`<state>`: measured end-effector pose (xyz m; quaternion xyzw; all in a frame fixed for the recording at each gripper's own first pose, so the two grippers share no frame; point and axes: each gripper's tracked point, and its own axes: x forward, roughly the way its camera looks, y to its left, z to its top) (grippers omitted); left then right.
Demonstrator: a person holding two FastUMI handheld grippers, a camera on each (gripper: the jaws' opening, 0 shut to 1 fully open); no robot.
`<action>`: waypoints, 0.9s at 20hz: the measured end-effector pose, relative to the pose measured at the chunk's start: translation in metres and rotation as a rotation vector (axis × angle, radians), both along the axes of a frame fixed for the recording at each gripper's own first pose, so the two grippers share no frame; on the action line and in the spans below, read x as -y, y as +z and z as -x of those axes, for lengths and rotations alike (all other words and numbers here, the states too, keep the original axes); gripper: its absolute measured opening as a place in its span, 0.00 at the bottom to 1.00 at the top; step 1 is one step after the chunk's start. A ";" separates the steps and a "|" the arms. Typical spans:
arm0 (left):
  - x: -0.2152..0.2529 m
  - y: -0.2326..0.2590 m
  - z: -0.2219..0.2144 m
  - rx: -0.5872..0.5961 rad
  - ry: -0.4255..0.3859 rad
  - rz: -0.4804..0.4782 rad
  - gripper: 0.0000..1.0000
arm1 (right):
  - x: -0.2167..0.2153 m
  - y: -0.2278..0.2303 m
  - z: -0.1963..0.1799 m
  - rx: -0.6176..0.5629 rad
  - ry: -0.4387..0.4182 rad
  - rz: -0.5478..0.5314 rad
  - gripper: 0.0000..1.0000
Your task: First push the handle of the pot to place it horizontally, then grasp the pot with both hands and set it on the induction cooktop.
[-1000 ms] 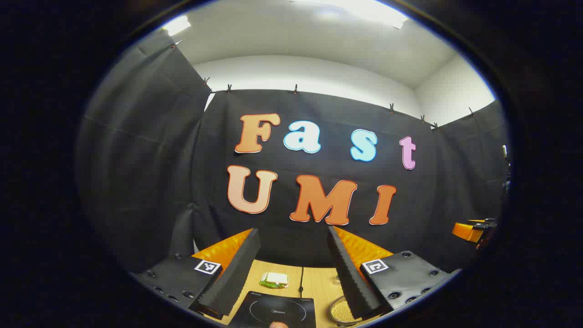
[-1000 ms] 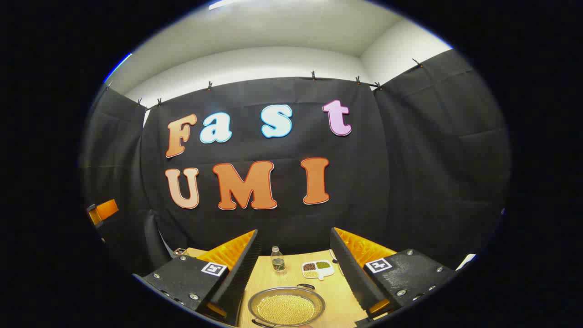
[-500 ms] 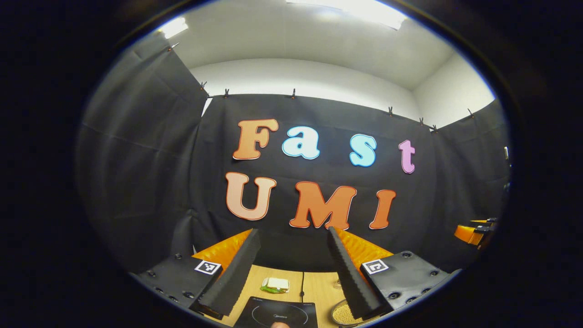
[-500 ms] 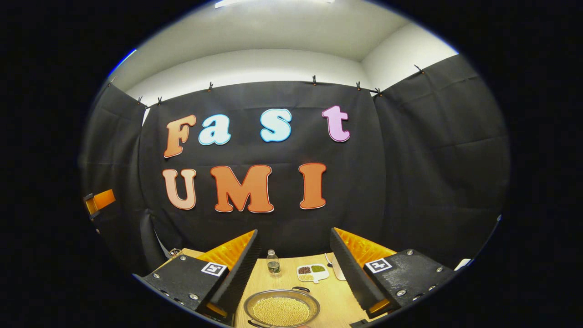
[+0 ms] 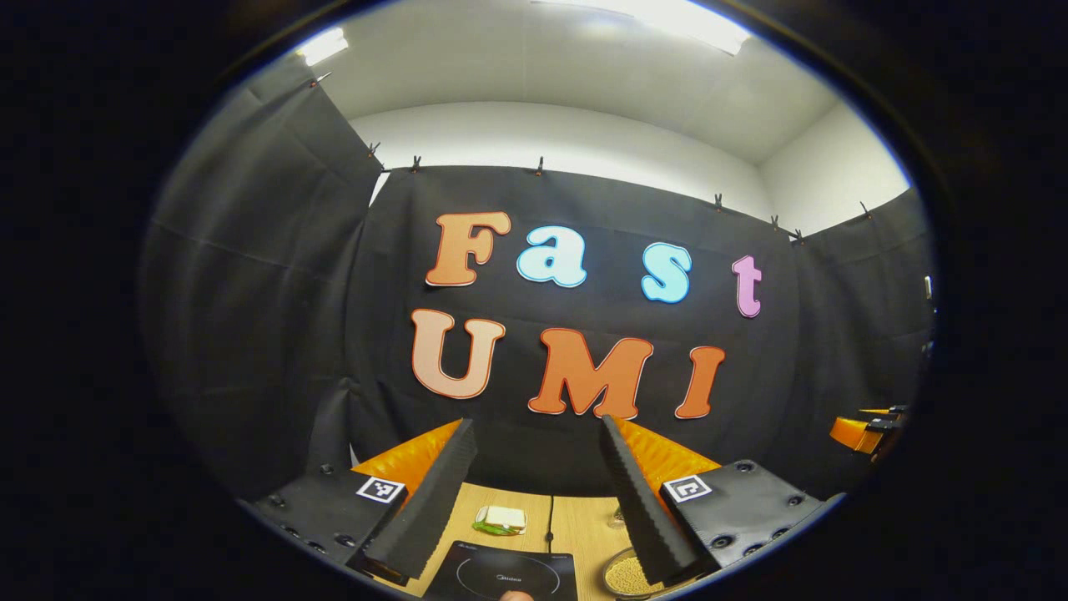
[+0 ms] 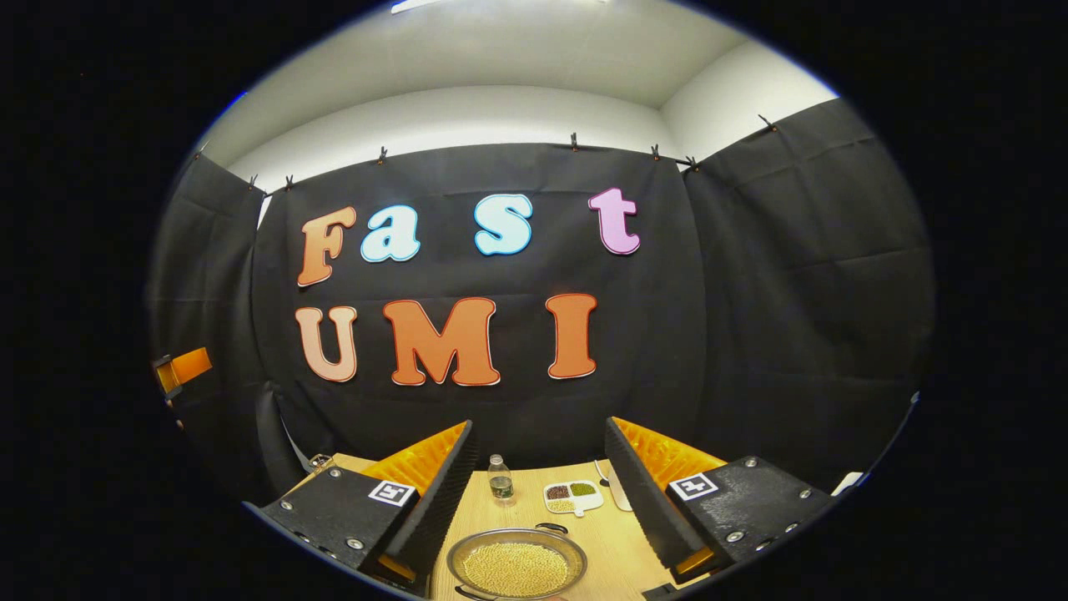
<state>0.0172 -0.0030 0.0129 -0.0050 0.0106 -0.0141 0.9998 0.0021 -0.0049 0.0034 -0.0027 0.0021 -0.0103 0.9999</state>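
Both grippers were held high above the wooden counter (image 6: 617, 534), aimed mostly at the black cloth wall, nothing touched yet. Right gripper (image 6: 538, 467) had its fingers spread wide, empty; the pot (image 6: 516, 566), a shallow metal pan full of yellowish grains, sat directly below and ahead between them. One small handle (image 6: 551, 527) showed on the pot's far rim, lying across the view; the near one was cut off at the edge. Left gripper (image 5: 534, 467) was likewise spread and empty, with the induction cooktop (image 5: 505, 573) under it and the pot just right of the cooktop. Right gripper looked nearer the pot. A bottle (image 6: 501, 478) and a divided dish (image 6: 573, 495) stood farther back.
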 end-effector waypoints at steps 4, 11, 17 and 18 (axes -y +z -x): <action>0.002 0.004 0.002 0.007 0.000 -0.010 0.97 | 0.002 -0.006 -0.001 -0.014 -0.003 -0.002 0.95; -0.001 0.001 0.007 -0.003 0.008 -0.004 0.97 | 0.002 -0.008 0.004 -0.019 -0.005 0.000 0.95; -0.010 0.000 0.012 -0.007 0.028 0.008 0.97 | 0.001 -0.012 0.006 -0.030 0.003 0.009 0.95; -0.012 -0.001 0.012 -0.007 0.032 0.008 0.98 | 0.000 -0.014 0.006 -0.035 0.010 0.010 0.94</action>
